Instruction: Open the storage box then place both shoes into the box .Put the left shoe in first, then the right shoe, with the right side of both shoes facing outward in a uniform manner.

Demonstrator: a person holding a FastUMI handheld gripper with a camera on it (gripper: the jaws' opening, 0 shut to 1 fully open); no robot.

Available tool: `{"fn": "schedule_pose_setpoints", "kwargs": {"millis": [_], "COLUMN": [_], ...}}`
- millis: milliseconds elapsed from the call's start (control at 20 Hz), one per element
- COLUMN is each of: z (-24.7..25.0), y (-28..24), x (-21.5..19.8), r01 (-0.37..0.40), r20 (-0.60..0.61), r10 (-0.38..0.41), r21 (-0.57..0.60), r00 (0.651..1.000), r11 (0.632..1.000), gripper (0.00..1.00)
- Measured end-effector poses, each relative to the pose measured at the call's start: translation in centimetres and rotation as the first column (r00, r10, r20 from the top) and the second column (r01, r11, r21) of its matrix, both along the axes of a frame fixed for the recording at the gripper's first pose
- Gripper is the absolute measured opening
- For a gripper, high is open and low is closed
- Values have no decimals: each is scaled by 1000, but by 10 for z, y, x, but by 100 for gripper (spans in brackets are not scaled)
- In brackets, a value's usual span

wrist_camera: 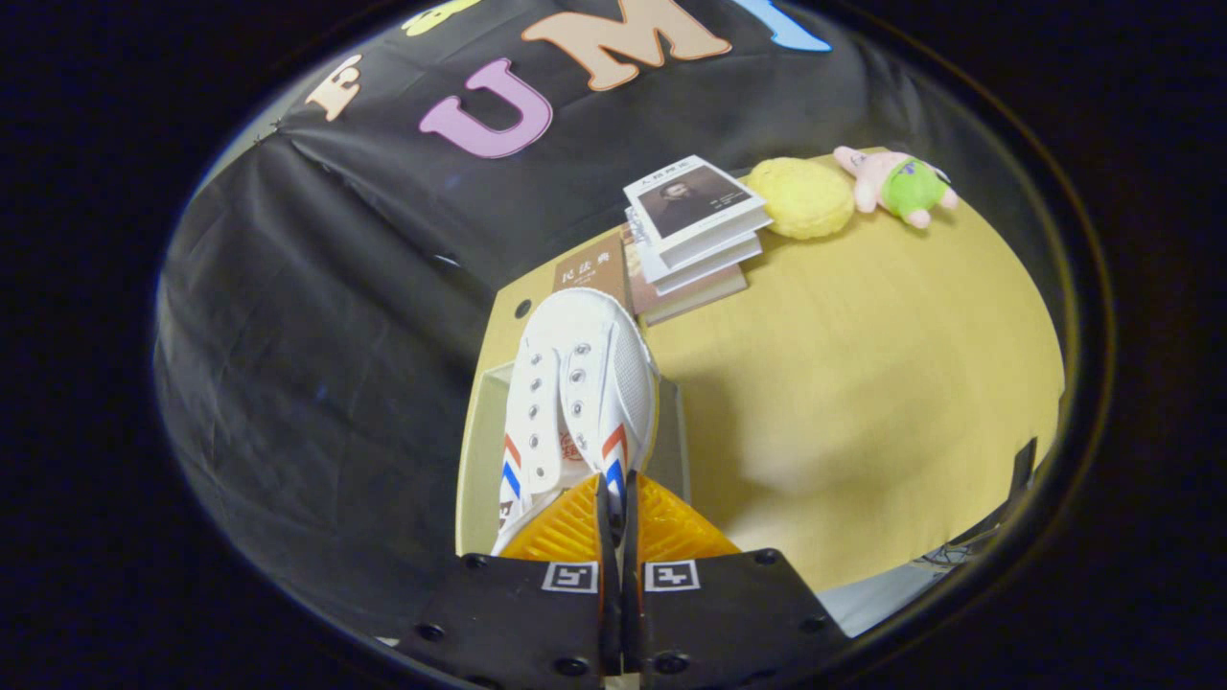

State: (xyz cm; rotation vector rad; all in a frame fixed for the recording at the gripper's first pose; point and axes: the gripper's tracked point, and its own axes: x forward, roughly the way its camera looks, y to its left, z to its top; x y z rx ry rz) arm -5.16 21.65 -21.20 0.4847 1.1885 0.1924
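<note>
The hand-held gripper [614, 503] is clamped on a white shoe [575, 402], toe at twelve o'clock, above the open storage box [476, 460]; lowering it in likely comes next.

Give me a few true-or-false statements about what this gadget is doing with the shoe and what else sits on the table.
1. The gripper is shut on the white shoe. True: its orange fingers pinch the shoe's side wall.
2. The shoe is black with green stripes. False: it is white with red and blue stripes.
3. A stack of books lies on the yellow table beyond the shoe. True.
4. The soft toys stand between the fingers. False: the yellow plush and the pink and green plush lie far beyond them, past the books.
5. The shoe hangs over the table's middle. False: it hangs over a pale box beside the table's edge.
</note>
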Motion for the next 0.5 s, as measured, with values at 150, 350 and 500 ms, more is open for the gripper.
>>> {"fn": "schedule_pose_setpoints", "kwargs": {"millis": [150,350,500], "z": [-7,-13,-14], "y": [20,41,53], "x": [0,-1,0], "r01": [-17,-24,-13], "r20": [-9,-22,-23], "r10": [17,24,15], "r21": [-2,18,73], "r00": [1000,999,1000], "r11": [1000,1000,997], "gripper": [4,4,30]}}
